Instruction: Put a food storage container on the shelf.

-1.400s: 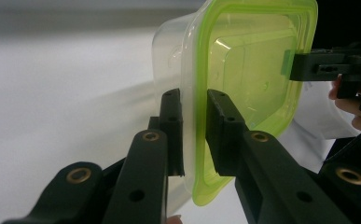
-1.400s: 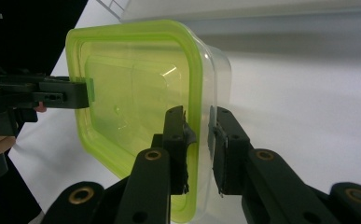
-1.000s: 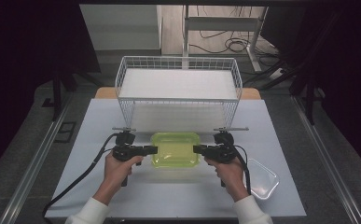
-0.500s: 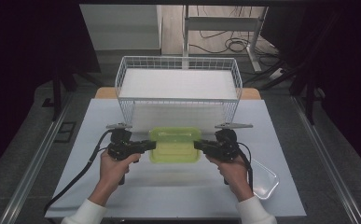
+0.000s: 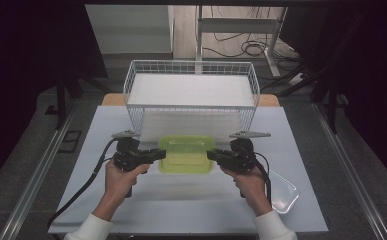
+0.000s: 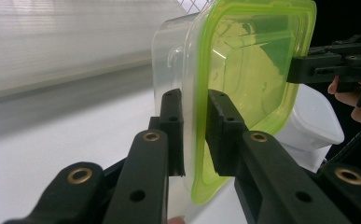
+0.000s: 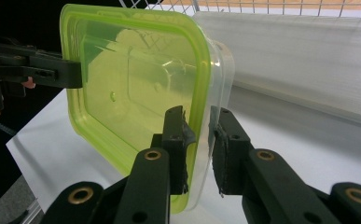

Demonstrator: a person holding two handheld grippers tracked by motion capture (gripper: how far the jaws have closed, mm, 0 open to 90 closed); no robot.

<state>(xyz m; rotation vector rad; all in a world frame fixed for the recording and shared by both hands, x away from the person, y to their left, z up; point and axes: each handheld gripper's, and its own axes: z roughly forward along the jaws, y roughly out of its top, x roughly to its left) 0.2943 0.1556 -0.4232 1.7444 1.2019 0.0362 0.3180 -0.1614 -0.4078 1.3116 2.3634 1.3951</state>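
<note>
- The lidded container point(image 5: 186, 154) — clear tub, green lid — hung between the two grippers just in front of the wire basket point(image 5: 191, 107), near its front wall but not yet over the rim.
- The left gripper point(image 5: 157, 155) was clamped on the container's left edge; in the left gripper view its jaws pinched the lid rim and tub wall together point(image 6: 194, 126).
- The right gripper point(image 5: 212, 156) gripped the opposite edge the same way, its jaws closed across lid rim and tub wall point(image 7: 201, 135).
- Done so far, as I judged it: the container was lidded, grasped on both sides and seemingly lifted clear of the table point(image 5: 131, 200) in front of the basket.
- Left to do — probably raising it over the basket's front wall, lowering it onto the white liner point(image 5: 191, 90) inside, and letting go with both grippers.
- A second, clear tub point(image 5: 282, 191) sat well to the right and nearer the person than the basket, untouched.
</note>
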